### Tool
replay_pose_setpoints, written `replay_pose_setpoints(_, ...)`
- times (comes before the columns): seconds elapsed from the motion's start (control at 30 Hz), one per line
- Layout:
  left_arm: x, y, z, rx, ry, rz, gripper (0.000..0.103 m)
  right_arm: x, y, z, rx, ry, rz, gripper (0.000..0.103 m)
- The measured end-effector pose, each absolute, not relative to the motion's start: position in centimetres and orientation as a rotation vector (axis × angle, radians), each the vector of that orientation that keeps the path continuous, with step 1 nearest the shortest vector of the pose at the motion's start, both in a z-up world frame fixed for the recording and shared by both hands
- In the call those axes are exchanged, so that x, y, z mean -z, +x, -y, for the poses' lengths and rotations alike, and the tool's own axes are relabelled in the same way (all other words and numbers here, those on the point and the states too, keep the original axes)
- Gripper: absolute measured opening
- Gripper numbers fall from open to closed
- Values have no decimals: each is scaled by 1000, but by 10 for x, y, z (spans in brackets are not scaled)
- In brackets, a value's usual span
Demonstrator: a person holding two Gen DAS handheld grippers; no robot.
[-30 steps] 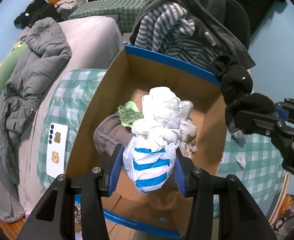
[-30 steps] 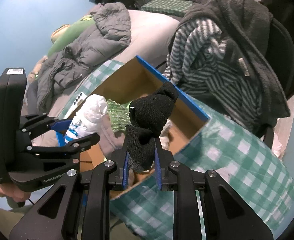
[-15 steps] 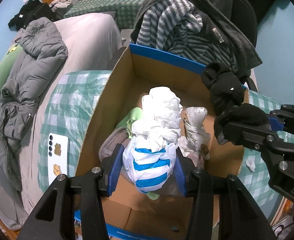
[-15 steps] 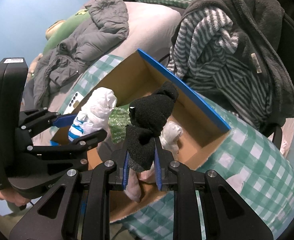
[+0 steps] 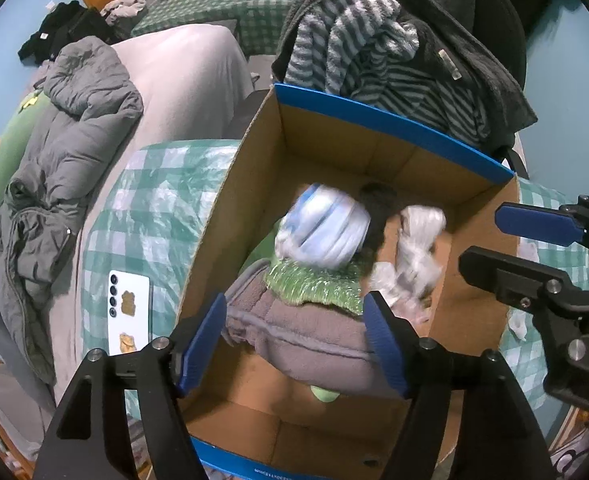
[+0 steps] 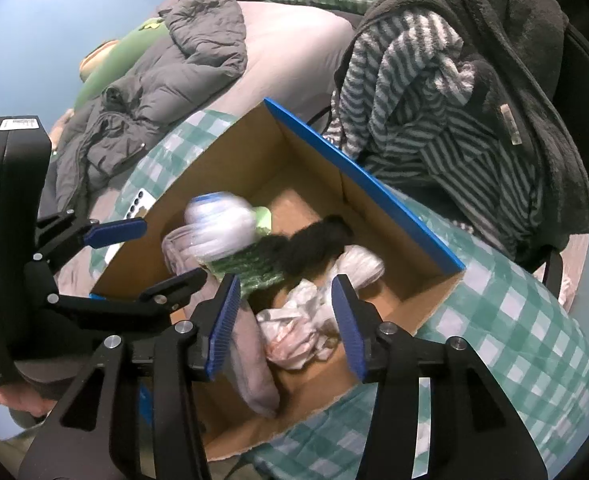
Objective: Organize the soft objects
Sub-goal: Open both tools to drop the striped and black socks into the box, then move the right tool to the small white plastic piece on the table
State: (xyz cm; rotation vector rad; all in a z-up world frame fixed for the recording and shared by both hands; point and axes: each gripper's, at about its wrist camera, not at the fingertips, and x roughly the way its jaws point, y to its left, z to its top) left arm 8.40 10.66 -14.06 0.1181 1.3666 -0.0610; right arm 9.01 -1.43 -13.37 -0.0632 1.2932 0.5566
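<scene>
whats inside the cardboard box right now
In the cardboard box: a blurred white-and-blue bundle, black sock, green bubble wrap, grey cloth and crumpled white bags. Anything beneath them is covered.

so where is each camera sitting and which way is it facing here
Left wrist: sits on the left gripper, looking steeply down into the cardboard box; its own opening jaws show empty, and the right gripper enters at the right edge.
Right wrist: sits on the right gripper, looking down into the box from its other side; its opening jaws hold nothing, and the left gripper shows at left.
Shared: the box, the blurred white and blue bundle, the black sock, the striped robe.
</scene>
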Motion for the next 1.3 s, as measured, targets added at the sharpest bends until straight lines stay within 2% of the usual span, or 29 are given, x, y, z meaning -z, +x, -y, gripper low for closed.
replay_pose_setpoints(0.13, 133, 78, -108, 63, 97, -1364, 72, 131, 85, 23, -542, -60, -1289, 54)
replay_pose_setpoints(0.83, 116, 39, -40, 175, 153, -1354, 73, 123, 48, 99, -452, -14, -1296, 56)
replay_pose_setpoints(1.3, 125, 7, 4, 210, 176, -1379, 73, 152, 18, 161, -362, -13, -1374, 57)
